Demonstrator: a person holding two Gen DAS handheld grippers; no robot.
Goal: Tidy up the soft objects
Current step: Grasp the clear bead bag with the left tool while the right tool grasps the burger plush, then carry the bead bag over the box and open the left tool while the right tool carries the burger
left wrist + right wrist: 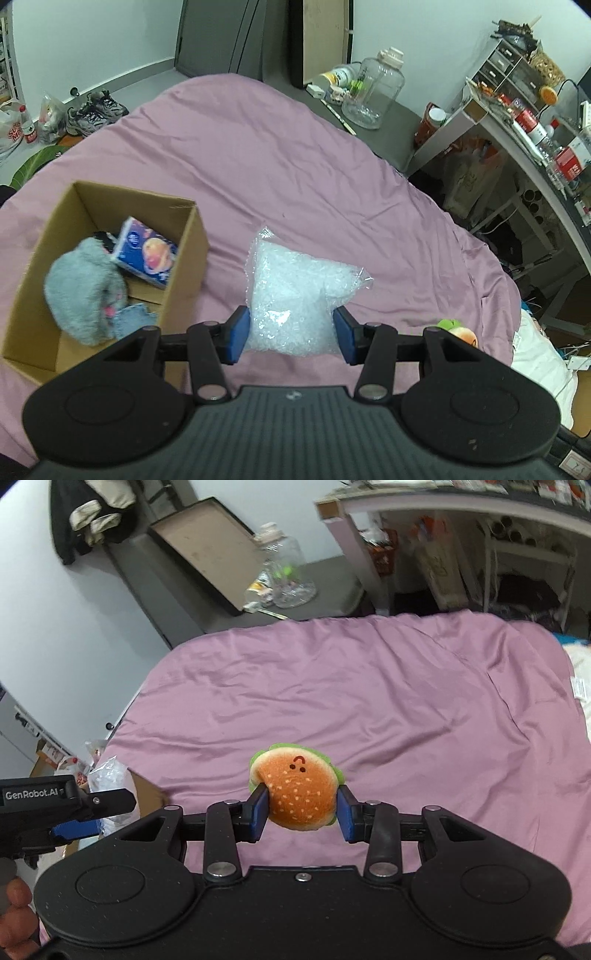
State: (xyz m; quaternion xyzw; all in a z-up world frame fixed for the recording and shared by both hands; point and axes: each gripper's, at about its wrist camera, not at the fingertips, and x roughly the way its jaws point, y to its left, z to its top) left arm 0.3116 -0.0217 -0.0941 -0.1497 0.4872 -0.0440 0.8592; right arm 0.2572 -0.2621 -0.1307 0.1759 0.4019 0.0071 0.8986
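Clamping is seen on both sides. The left hand-held gripper [291, 334] is closed on a clear bag of white filling [295, 291], its blue pads pressed into the bag's lower sides; the bag is held above the pink bedsheet [277, 155]. To the left of the bag, an open cardboard box [184, 266] rests on the bed. Inside it, a grey plush toy [86, 291] is seen at the near left, a blue printed packet [146, 256] leans toward the far right, and a scrap of denim [133, 317] lies at the near side.

The right hand-held gripper [301, 814] is clamped on a plush burger [299, 790], bun face up, green felt lettuce showing at its rim; the toy is held clear of the sheet. In the right wrist view, the left device is seen at the left edge, with fingers [16, 919] of a hand at the near left corner. A clear plastic jug [373, 92] stands beyond the bed's far edge.
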